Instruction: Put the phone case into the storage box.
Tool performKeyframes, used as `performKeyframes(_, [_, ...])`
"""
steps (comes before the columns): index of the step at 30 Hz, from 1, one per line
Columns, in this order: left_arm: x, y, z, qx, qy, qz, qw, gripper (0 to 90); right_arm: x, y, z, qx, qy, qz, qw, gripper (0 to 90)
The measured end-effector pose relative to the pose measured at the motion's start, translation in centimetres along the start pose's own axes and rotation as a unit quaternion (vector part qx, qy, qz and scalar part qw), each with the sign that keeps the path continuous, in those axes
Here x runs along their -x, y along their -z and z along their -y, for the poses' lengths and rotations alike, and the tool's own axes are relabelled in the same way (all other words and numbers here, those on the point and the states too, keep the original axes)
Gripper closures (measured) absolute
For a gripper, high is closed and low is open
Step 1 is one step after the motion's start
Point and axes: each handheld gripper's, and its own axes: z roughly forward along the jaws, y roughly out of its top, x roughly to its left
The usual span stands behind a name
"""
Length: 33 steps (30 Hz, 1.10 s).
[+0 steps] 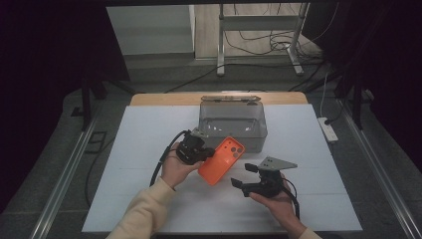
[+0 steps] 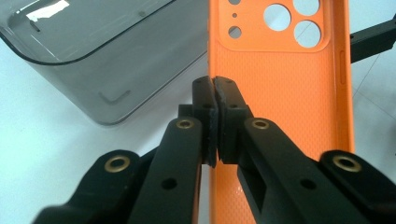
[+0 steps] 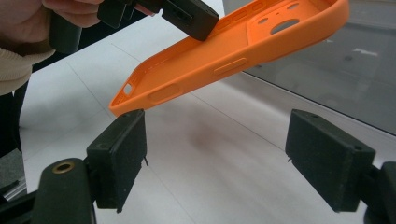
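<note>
Left gripper (image 1: 203, 154): clamped on edge of orange phone case (image 1: 221, 160), held above table, near the grey box (image 1: 233, 124) | right gripper (image 1: 247, 175): jaws wide, nothing held | you should bring it slowly to the case's free end, keep left steady.

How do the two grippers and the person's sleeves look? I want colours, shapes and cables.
Both are black. The left gripper has brass-ringed holes along its jaw arms and a black cable trailing behind. The right gripper has blocky rectangular pads and carries a grey three-cornered plate. The sleeve is cream.
</note>
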Motion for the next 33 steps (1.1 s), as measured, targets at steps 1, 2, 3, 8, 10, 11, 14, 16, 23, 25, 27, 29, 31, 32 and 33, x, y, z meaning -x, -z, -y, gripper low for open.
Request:
performKeyframes(1, [0.0,0.0,0.0,0.001,0.000,0.000,1.0000,88.1,0.0,-0.1,0.0,0.000,0.000,0.000,1.0000,20.9])
performKeyframes(2, [0.1,0.0,0.0,0.001,0.000,0.000,1.0000,88.1,-0.1,-0.1,0.0,-0.001,-0.001,-0.001,1.0000,20.9])
performKeyframes(3, [0.1,0.0,0.0,0.001,0.000,0.000,1.0000,88.1,-0.1,-0.2,0.0,0.000,-0.001,-0.003,1.0000,20.9])
performKeyframes(8, [0.1,-0.1,0.0,0.000,-0.002,0.000,1.0000,88.1,-0.4,-0.7,0.0,-0.003,-0.001,-0.007,1.0000,20.9])
performKeyframes(10, [0.1,-0.1,0.0,-0.002,-0.004,0.000,1.0000,88.0,-0.5,-0.8,0.0,-0.004,-0.001,-0.008,1.0000,20.9])
performKeyframes(11, [0.2,-0.1,0.0,-0.002,-0.003,0.000,1.0000,88.0,-0.5,-0.8,-0.1,-0.005,0.000,-0.008,1.0000,20.9])
performKeyframes(14, [0.2,-0.1,0.0,-0.001,-0.003,0.000,1.0000,88.0,-0.6,-1.0,-0.1,-0.005,-0.001,-0.008,0.9999,20.9])
performKeyframes(16, [0.2,-0.1,0.0,0.000,-0.002,0.000,1.0000,88.0,-0.6,-1.1,-0.1,-0.004,-0.002,-0.009,0.9999,21.0])
performKeyframes(23, [0.2,-0.2,0.1,-0.003,-0.005,0.002,1.0000,87.9,-0.7,-1.2,-0.2,-0.006,-0.005,-0.010,0.9999,21.0])
performKeyframes(25, [0.2,-0.3,0.1,-0.002,-0.004,0.002,1.0000,87.9,-0.8,-1.3,-0.2,-0.006,-0.006,-0.011,0.9999,20.9])
performKeyframes(27, [0.3,-0.3,0.1,-0.002,-0.004,0.002,1.0000,88.0,-0.8,-1.3,-0.2,-0.006,-0.007,-0.011,0.9999,20.9])
performKeyframes(29, [0.3,-0.4,0.1,-0.002,-0.004,0.002,1.0000,87.9,-0.8,-1.3,-0.2,-0.005,-0.007,-0.012,0.9999,20.9])
performKeyframes(31, [0.3,-0.4,0.1,-0.003,-0.004,0.001,1.0000,88.0,-0.8,-1.3,-0.3,-0.004,-0.007,-0.012,0.9999,21.0])
performKeyframes(32, [0.3,-0.4,0.1,-0.003,-0.005,0.001,1.0000,87.9,-0.8,-1.4,-0.3,-0.004,-0.007,-0.012,0.9999,21.1])
performKeyframes(33, [0.3,-0.4,0.1,-0.004,-0.007,0.001,1.0000,87.9,-0.8,-1.4,-0.3,-0.005,-0.007,-0.012,0.9999,21.1])
